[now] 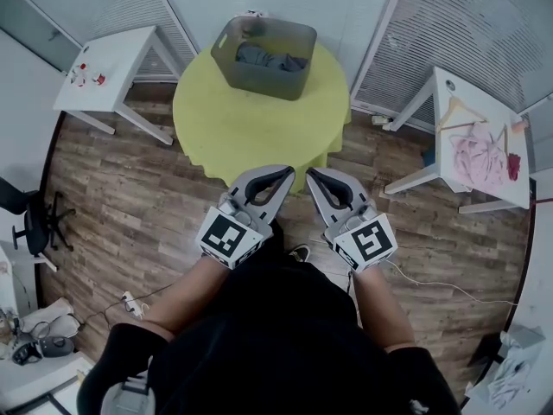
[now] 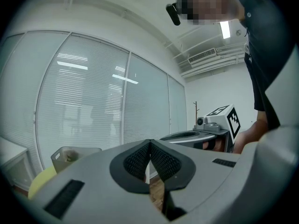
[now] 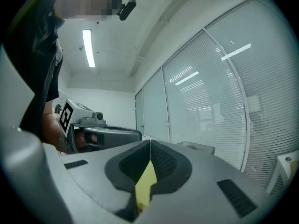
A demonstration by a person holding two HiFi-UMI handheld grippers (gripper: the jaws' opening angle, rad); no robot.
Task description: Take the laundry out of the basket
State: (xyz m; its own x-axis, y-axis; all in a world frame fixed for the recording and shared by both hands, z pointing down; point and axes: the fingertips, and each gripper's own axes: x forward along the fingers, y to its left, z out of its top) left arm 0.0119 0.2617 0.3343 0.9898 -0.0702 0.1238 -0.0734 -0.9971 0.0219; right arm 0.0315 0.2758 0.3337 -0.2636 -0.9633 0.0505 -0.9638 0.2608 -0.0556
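The left tongs [image 1: 289, 170] and right tongs [image 1: 309, 172], both closed on nothing, hang by the round yellow table's [image 1: 229, 128] near edge, a grey plastic basket [image 1: 257, 82] of dark laundry [image 1: 264, 57] at its far edge.

Left gripper [image 1: 288, 173] and right gripper [image 1: 311, 174], jaws closed and empty, point side by side at the yellow table [image 1: 225, 119], near its front edge.

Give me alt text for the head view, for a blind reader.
From above, a person holds the left gripper and right gripper, both shut, before a round yellow table bearing a grey basket of dark laundry. Two white side tables flank it; the right one carries pink cloth.
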